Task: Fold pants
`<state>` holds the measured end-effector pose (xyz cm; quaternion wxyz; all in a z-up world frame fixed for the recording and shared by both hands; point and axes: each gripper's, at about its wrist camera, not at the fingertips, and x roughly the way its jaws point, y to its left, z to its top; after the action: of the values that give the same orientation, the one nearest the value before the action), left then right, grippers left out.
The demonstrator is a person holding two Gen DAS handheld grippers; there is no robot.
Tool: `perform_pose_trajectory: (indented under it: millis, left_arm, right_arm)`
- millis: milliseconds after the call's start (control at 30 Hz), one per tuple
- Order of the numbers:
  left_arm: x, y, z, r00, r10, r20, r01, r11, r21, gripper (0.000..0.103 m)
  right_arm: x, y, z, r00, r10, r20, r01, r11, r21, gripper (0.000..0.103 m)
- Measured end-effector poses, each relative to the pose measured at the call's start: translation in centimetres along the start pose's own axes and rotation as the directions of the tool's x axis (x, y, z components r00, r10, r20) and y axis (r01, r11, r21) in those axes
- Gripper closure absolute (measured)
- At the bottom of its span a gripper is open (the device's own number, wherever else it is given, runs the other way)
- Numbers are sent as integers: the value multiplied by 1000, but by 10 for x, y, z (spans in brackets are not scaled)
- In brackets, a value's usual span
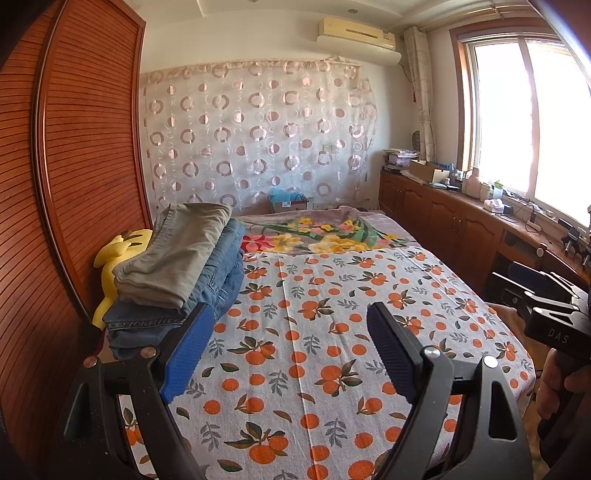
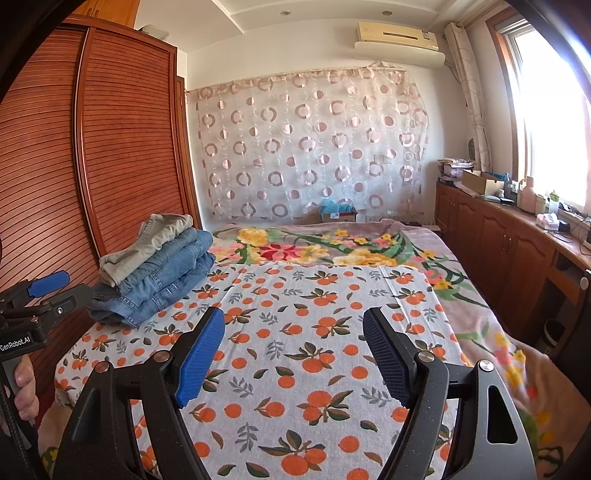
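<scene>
Left tool (image 1: 290, 314) level (jaws wide), right tool (image 2: 293, 319) alongside

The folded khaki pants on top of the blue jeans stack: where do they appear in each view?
Left wrist view: folded khaki pants at left of centre, near the wardrobe.
Right wrist view: folded khaki pants at left, farther away.
Shared landmark: white air conditioner.
</scene>
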<state>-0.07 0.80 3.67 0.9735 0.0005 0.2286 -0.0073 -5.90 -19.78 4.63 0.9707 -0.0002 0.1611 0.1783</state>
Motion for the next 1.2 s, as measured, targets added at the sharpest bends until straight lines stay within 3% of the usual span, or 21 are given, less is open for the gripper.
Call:
perform_pose_trajectory:
  millis: [1200]
  left_arm:
    - [-7, -2, 4, 1000, -8, 19, 8, 1000, 4, 18]
  right_arm:
    - [0, 4, -1, 1000, -5, 11, 5, 1000, 3, 24]
